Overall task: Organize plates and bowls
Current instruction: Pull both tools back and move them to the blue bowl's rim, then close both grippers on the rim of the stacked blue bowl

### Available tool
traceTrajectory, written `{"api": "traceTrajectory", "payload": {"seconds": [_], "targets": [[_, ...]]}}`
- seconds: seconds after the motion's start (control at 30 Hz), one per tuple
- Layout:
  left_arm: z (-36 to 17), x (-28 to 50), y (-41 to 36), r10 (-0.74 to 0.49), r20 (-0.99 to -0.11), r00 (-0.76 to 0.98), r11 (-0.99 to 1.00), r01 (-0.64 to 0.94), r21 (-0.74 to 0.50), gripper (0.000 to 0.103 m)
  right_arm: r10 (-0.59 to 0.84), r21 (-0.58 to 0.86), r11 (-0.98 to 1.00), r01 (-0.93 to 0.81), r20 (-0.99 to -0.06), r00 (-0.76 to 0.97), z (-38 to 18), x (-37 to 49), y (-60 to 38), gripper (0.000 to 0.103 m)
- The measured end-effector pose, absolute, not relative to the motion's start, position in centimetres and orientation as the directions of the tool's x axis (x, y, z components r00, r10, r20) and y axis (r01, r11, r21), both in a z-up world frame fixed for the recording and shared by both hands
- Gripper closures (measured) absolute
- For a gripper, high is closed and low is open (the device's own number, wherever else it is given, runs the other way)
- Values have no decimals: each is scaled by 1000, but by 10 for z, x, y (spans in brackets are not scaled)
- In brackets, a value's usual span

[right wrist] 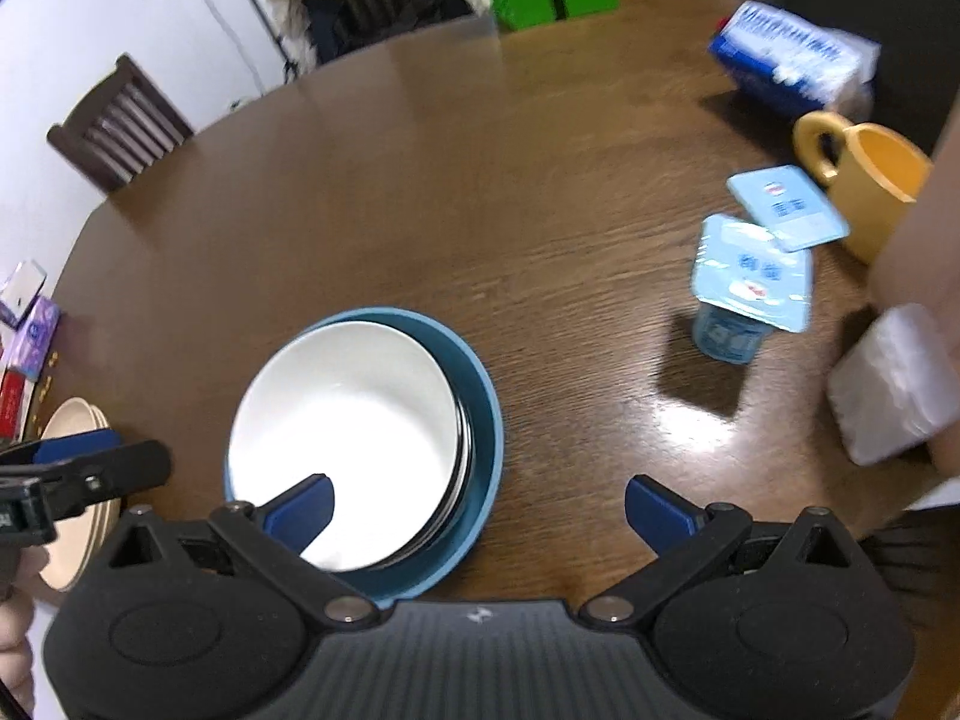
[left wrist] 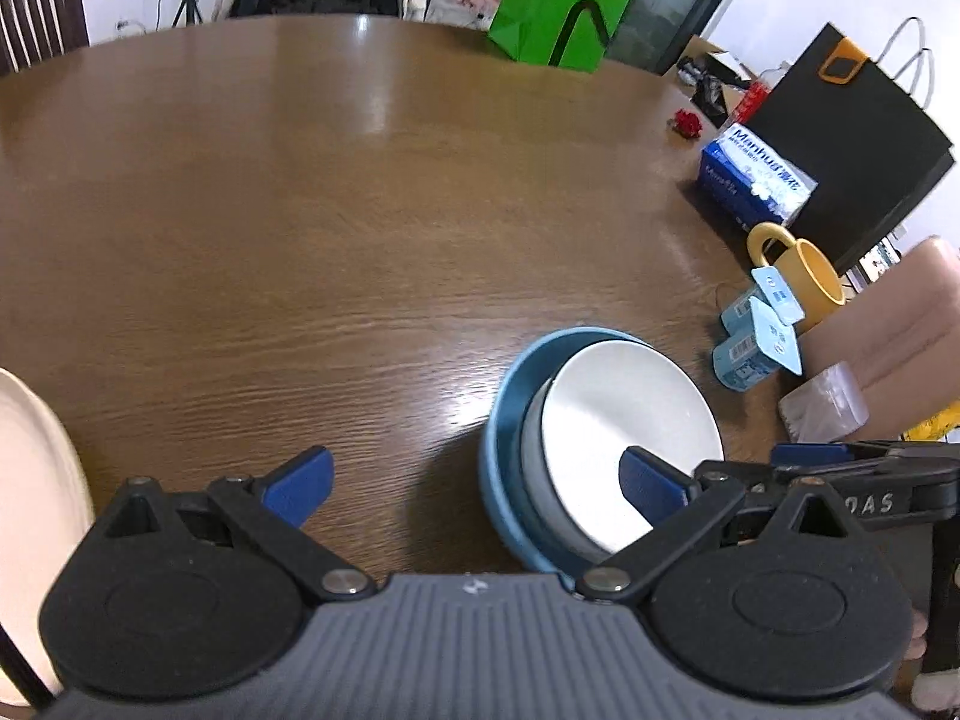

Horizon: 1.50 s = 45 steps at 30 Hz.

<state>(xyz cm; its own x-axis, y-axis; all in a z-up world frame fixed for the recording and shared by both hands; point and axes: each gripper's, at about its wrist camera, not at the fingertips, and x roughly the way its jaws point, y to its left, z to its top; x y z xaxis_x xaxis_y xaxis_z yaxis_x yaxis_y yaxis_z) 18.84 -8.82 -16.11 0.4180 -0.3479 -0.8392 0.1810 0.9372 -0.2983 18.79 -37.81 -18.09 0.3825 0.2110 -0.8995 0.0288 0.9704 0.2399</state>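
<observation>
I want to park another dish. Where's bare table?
Free: the wide middle of the table, left of the blue plate and out to the green bag. Crowded: right edge, around the yogurt cups, mug and tissue pack.

Glossy white bowl (right wrist: 348,420) on a polished wood-grain table (right wrist: 480,180).

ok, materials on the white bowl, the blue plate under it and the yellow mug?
White bowl: glazed ceramic or enamel by the look; glossy white inside, thin dark rim line.
Blue plate: smooth, duller satin blue; could be matte-glazed ceramic or plastic, can't tell.
Yellow mug: likely ceramic; thick wall and handle, soft sheen.
</observation>
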Motion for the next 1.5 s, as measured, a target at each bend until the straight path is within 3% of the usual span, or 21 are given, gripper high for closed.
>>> {"api": "traceTrajectory", "payload": {"seconds": [0.5, 0.57, 0.8, 1.13, 1.37, 1.5], "targets": [[-213, 211, -105, -339, -880, 331, 931, -13, -364, 4, 355, 343, 935, -93, -899, 257, -240, 236, -387, 2], [-216, 211, -106, -349, -879, 325, 927, -21, -375, 6, 382, 371, 924, -93, -889, 251, -244, 238, -387, 9], [-223, 215, -105, -378, -874, 304, 911, -48, -410, 17, 434, 423, 901, -97, -868, 241, -256, 245, -382, 19], [-231, 215, -110, -418, -867, 269, 891, -61, -449, 41, 479, 469, 877, -100, -846, 236, -261, 250, -384, 35], [-233, 213, -114, -431, -862, 267, 885, -62, -461, 53, 519, 512, 853, -99, -819, 245, -262, 249, -387, 50], [-233, 212, -114, -430, -860, 275, 885, -62, -462, 53, 528, 521, 848, -100, -811, 251, -262, 247, -386, 53]]}}
